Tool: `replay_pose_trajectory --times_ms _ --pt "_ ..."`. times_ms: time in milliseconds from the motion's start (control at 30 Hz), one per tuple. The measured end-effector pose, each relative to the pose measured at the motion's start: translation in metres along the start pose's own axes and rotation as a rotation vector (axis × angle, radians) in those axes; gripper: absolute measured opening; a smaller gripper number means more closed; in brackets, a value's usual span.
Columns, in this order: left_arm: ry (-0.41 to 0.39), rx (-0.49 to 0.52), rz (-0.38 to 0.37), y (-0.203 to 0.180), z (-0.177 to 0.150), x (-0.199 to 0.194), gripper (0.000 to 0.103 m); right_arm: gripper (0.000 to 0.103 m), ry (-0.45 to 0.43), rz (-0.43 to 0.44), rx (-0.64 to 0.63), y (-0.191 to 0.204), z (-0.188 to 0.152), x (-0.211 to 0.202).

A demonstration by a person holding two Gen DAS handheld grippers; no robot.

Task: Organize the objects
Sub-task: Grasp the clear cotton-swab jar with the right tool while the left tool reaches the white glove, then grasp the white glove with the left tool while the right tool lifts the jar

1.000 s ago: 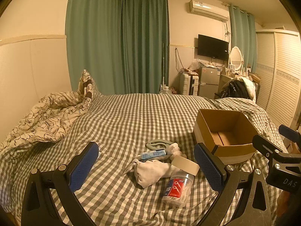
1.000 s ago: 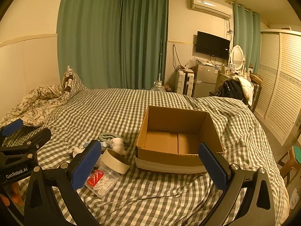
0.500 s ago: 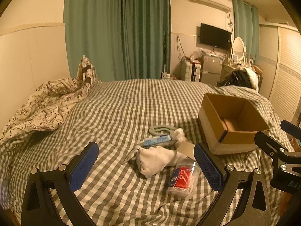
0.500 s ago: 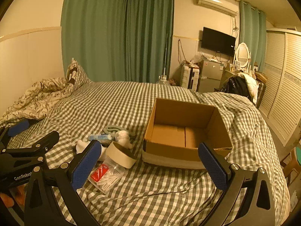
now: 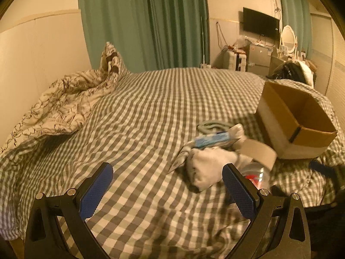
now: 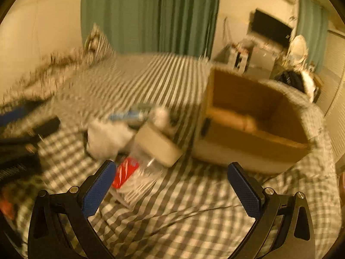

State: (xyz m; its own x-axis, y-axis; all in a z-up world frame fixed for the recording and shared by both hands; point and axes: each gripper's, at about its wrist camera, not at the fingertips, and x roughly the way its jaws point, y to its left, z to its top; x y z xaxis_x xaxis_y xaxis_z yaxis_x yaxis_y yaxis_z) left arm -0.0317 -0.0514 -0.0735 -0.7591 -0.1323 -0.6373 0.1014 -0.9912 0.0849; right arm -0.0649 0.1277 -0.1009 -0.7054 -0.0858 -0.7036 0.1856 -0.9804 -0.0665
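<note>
- A rumpled patterned duvet (image 5: 58, 110) lies bunched along the left side of the bed (image 5: 151, 112), against the wall, with a pillow (image 5: 112, 60) propped at its far end.
- The checked sheet covers the rest of the bed; green curtains (image 5: 146, 23) hang behind it.
- The left tool (image 5: 167, 185) hovers low over the sheet with its blue-padded fingers (image 5: 97, 185) spread wide and nothing between them.
- Just beyond its right finger sits the pile of loose things: a white sock (image 5: 207, 168) nearest, a blue-and-white tube (image 5: 212, 139) lying across the top of it, and a grey-green ring-shaped item (image 5: 212, 127) at the far edge.
- A roll of tape (image 5: 258, 153) leans on the right of the pile, and a clear tub with a red label (image 5: 256, 177) lies on its side just below the roll, partly hidden by the finger.
- An open cardboard box (image 5: 295, 118) stands on the bed just right of the pile, beside the tape roll.
- The right-wrist view is blurred. The right tool (image 6: 172, 183) is also spread wide and empty, low over the sheet in front of the tub (image 6: 133, 172), tape roll (image 6: 159, 146) and box (image 6: 254, 133).
- In that view the tub lies just beside the left finger, and the box's inside shows only its cardboard bottom.
- A wall-mounted television (image 5: 261, 22) and cluttered furniture stand at the far right of the room.
</note>
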Motion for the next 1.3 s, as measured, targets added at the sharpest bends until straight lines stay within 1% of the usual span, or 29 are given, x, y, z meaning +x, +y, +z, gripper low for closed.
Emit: replay_pose_trajectory --times_ms 67,167,267,333,433,500,533,600,633,667,800,867,900,967,1033,1067,1100,1133,1200,1300 --pt "0.013 -0.005 0.0 0.003 -0.002 0.006 0.103 0.101 0.068 0.041 0.012 0.006 -0.005 0.024" --pt "0.025 -0.006 0.005 0.004 -0.004 0.013 0.103 0.1 0.134 0.091 0.038 0.013 -0.009 0.05" --pt "0.038 0.0 0.015 0.002 -0.006 0.019 0.103 0.1 0.168 0.125 0.062 0.019 -0.006 0.065" --pt "0.046 0.005 0.019 0.0 -0.007 0.021 0.103 0.1 0.181 0.126 0.053 0.022 -0.004 0.075" --pt "0.056 0.012 0.025 -0.002 -0.007 0.025 0.103 0.099 0.221 0.168 0.086 0.025 -0.005 0.091" --pt "0.059 0.012 0.027 -0.003 -0.008 0.026 0.103 0.099 0.233 0.18 0.08 0.03 -0.007 0.096" --pt "0.06 0.011 0.027 -0.002 -0.008 0.026 0.103 0.097 0.242 0.187 0.077 0.032 -0.008 0.098" --pt "0.063 0.008 0.031 -0.002 -0.007 0.027 0.103 0.079 0.261 0.247 0.07 0.033 -0.012 0.098" --pt "0.063 0.008 0.034 -0.002 -0.007 0.027 0.103 0.078 0.267 0.274 0.068 0.034 -0.013 0.098" --pt "0.063 0.009 0.035 -0.002 -0.007 0.027 0.103 0.077 0.27 0.283 0.062 0.035 -0.014 0.097" --pt "0.061 0.014 0.034 -0.005 -0.007 0.024 0.103 0.075 0.234 0.285 0.037 0.032 -0.017 0.078" --pt "0.061 0.017 0.031 -0.009 -0.006 0.023 0.103 0.075 0.22 0.285 0.026 0.025 -0.019 0.064" --pt "0.061 0.017 0.024 -0.011 -0.005 0.023 0.103 0.074 0.211 0.282 0.02 0.019 -0.021 0.055" --pt "0.072 0.013 -0.023 -0.021 -0.005 0.027 0.103 0.073 0.185 0.254 0.007 0.004 -0.024 0.039" --pt "0.098 0.005 -0.083 -0.033 -0.008 0.038 0.103 0.072 0.161 0.214 -0.001 -0.009 -0.023 0.028" --pt "0.111 0.005 -0.097 -0.037 -0.01 0.044 0.103 0.071 0.151 0.194 -0.007 -0.016 -0.022 0.024" --pt "0.123 0.009 -0.102 -0.042 -0.011 0.05 0.103 0.07 0.143 0.181 -0.009 -0.022 -0.022 0.021" --pt "0.137 0.024 -0.083 -0.049 -0.014 0.06 0.103 0.07 0.136 0.17 -0.008 -0.027 -0.02 0.019" --pt "0.139 0.036 -0.063 -0.053 -0.015 0.069 0.103 0.068 0.124 0.147 -0.006 -0.036 -0.018 0.018" --pt "0.157 0.032 -0.092 -0.056 -0.011 0.089 0.103 0.066 0.119 0.128 -0.011 -0.048 -0.017 0.021"
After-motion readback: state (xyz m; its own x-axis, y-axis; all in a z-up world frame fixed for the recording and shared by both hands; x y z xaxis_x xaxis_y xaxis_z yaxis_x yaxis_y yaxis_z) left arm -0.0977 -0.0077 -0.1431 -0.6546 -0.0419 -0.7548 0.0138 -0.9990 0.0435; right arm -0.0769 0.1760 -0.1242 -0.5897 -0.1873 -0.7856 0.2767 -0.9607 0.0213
